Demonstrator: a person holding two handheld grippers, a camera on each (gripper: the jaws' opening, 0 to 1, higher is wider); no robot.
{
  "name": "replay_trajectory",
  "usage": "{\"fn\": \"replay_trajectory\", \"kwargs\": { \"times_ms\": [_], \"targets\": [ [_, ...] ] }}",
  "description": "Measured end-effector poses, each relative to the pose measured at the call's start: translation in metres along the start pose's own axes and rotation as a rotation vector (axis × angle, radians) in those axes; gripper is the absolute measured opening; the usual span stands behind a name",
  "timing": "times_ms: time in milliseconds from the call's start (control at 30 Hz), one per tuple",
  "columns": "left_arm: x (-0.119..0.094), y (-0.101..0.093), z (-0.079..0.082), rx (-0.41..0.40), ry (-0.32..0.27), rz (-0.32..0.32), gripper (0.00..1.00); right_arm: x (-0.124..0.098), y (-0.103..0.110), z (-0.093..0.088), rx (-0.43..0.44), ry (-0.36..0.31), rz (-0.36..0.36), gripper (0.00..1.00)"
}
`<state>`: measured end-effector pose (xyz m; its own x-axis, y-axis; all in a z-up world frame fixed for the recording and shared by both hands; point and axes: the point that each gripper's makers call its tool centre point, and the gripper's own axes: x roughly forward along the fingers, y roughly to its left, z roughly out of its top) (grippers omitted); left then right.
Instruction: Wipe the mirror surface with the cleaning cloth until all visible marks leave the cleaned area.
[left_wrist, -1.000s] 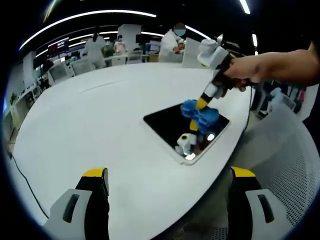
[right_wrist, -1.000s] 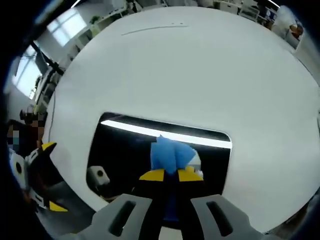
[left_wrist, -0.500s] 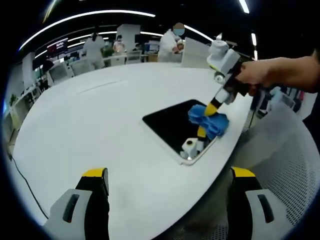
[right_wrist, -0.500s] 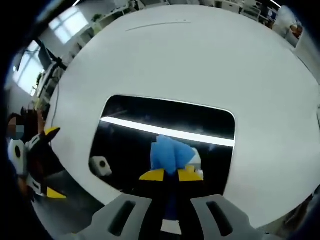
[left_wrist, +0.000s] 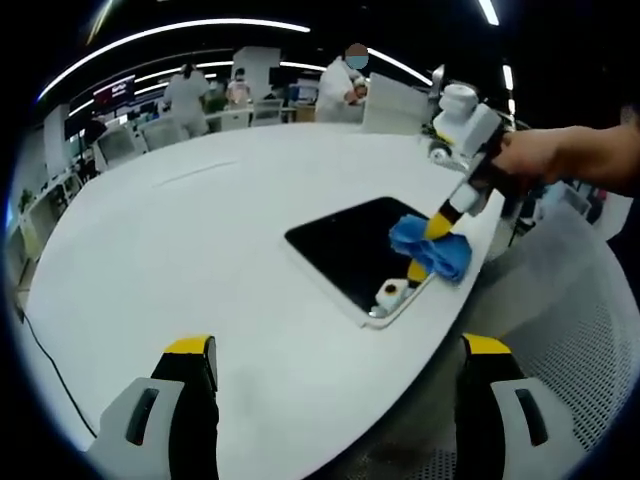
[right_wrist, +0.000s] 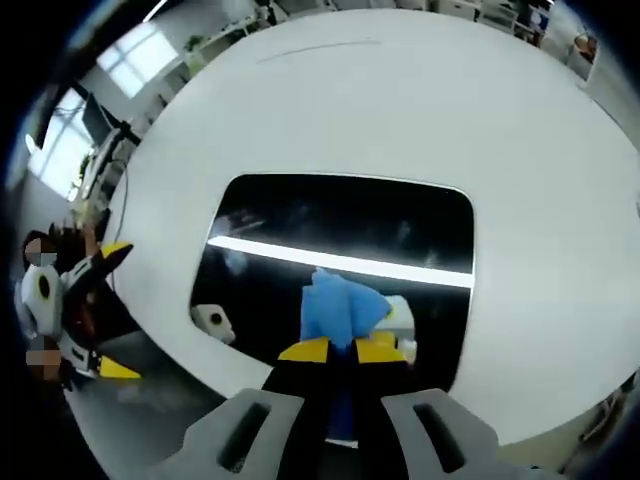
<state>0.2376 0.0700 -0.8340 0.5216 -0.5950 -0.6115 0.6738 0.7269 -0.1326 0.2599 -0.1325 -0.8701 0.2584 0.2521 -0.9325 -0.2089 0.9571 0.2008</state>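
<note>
Blue cloth (right_wrist: 340, 308) pinched in R gripper (right_wrist: 341, 350), on mirror (right_wrist: 340, 225) near edge | L gripper (left_wrist: 335, 350) spread, off mirror | white table (left_wrist: 180, 230)

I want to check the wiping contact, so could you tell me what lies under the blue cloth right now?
Under the blue cloth lies the dark mirror, near its edge. The right gripper holds the cloth. Any marks beneath the cloth are covered.

Bright ceiling strip lights; glare streak on mirror (right_wrist: 340, 265); fisheye-warped edges.
</note>
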Motion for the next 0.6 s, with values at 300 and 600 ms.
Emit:
{"fn": "replay_trajectory", "kwargs": {
  "times_ms": [300, 600],
  "targets": [
    [0.003, -0.004, 0.000, 0.014, 0.006, -0.014, 1.00, -0.003, 0.005, -0.012, 0.019, 0.006, 0.017, 0.01],
    [0.003, -0.004, 0.001, 0.010, 0.005, -0.016, 1.00, -0.006, 0.009, -0.021, 0.020, 0.006, 0.023, 0.01]
  ]
}}
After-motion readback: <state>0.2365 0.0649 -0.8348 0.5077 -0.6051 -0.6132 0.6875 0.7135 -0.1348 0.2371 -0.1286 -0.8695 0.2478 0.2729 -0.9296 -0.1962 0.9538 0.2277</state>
